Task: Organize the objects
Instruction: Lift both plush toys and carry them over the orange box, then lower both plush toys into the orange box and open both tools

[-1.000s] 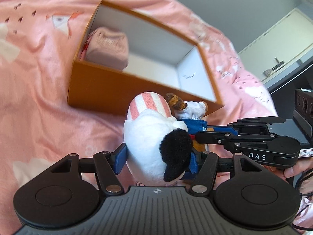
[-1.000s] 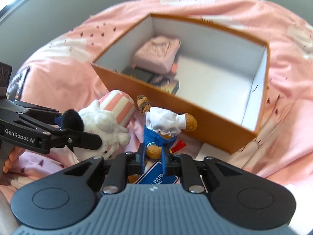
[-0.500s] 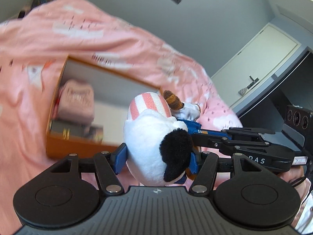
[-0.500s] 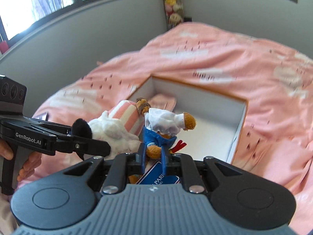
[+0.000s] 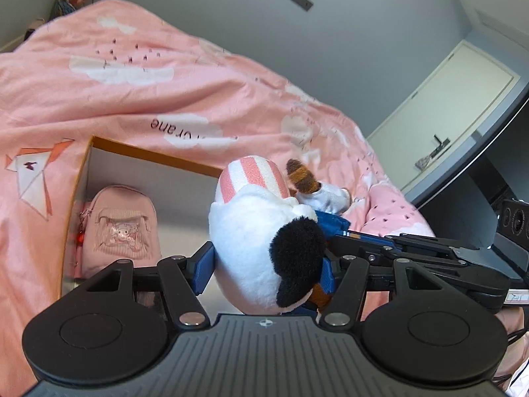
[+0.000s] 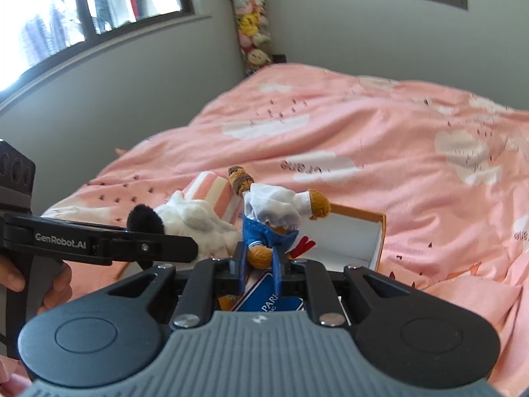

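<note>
My left gripper [image 5: 264,264] is shut on a white plush toy [image 5: 251,238] with a pink-striped hat and a black ear, held in the air. My right gripper [image 6: 259,259] is shut on a small brown bear doll [image 6: 267,218] in a white shirt and blue trousers, with a blue tag [image 6: 271,301] hanging under it. The two toys hang side by side over the near edge of an orange box [image 5: 145,154] with a white inside. A pink mini backpack [image 5: 120,225] lies in the box's left end. In the right wrist view only the box's right corner [image 6: 380,228] shows.
A pink duvet [image 6: 380,139] with white clouds covers the bed around the box. A window [image 6: 82,3] and a hanging column of plush toys [image 6: 253,33] are behind. A white cabinet [image 5: 456,115] and dark desk edge stand at the right. A hand [image 6: 49,284] grips the left tool.
Both grippers have risen with their toys and tilted up; the box has slid lower and nearer in both views, and more wall and bed show.
</note>
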The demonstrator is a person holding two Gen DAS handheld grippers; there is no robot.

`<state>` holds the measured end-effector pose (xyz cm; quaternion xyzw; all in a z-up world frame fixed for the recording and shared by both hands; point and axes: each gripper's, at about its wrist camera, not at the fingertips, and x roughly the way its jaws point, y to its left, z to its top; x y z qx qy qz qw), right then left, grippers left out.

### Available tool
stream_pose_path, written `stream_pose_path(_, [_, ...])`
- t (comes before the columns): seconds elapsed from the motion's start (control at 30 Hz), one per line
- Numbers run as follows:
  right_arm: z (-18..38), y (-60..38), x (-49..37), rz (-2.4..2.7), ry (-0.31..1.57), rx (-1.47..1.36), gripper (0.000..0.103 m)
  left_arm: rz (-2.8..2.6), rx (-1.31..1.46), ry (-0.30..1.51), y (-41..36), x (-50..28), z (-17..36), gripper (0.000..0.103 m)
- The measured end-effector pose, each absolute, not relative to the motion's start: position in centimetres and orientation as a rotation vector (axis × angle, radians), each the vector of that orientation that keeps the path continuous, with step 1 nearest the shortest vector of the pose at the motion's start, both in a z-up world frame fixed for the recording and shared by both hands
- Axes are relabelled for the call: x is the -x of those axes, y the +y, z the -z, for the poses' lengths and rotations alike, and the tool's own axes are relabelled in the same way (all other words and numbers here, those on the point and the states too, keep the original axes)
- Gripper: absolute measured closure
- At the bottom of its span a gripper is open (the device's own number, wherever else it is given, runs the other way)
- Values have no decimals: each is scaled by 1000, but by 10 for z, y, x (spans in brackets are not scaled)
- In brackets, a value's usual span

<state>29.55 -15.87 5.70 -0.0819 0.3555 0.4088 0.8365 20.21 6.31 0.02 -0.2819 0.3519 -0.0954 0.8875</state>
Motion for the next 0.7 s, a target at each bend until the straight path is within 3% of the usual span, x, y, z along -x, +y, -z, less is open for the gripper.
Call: stream_pose_path(0.7, [47,-103,-390,-851,1044,243,87,110,463,984,69,-274,73,33])
